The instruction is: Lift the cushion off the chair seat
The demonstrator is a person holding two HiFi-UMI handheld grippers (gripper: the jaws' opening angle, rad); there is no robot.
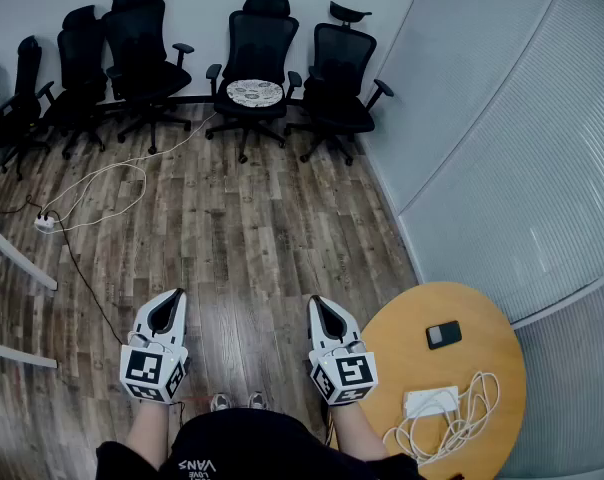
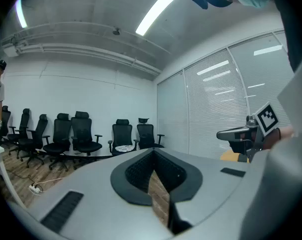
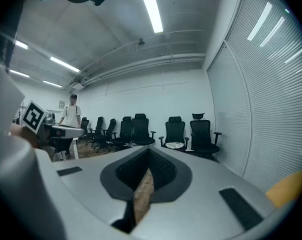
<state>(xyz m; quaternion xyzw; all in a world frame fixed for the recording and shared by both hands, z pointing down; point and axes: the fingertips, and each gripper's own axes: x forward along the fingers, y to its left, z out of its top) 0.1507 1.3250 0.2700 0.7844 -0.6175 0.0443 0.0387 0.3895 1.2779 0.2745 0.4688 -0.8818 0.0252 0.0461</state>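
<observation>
Left tool (image 1: 170,300): jaws pressing together on nothing, hovering over the wooden floor (image 1: 242,228).
Right tool (image 1: 322,308): jaws likewise pressing together, empty, hovering just beside the round desk's (image 1: 482,313) left edge.
Cushion (image 1: 254,93): lying on the seat of a black chair (image 1: 259,38) at the floor's far edge, well apart from both tools.
Desk: carrying a phone (image 1: 443,334) toward its far edge and a white charger (image 1: 431,402) toward its near edge.

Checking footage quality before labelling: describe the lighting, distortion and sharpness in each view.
Head view: even, soft light, sharp; wide lens bows the blinds; the cushion is small but clear. Left gripper view: fisheye, dark corners, ceiling light blown out. Right gripper view: same dark corners, ceiling light glaring, round table edge blurred.
</observation>
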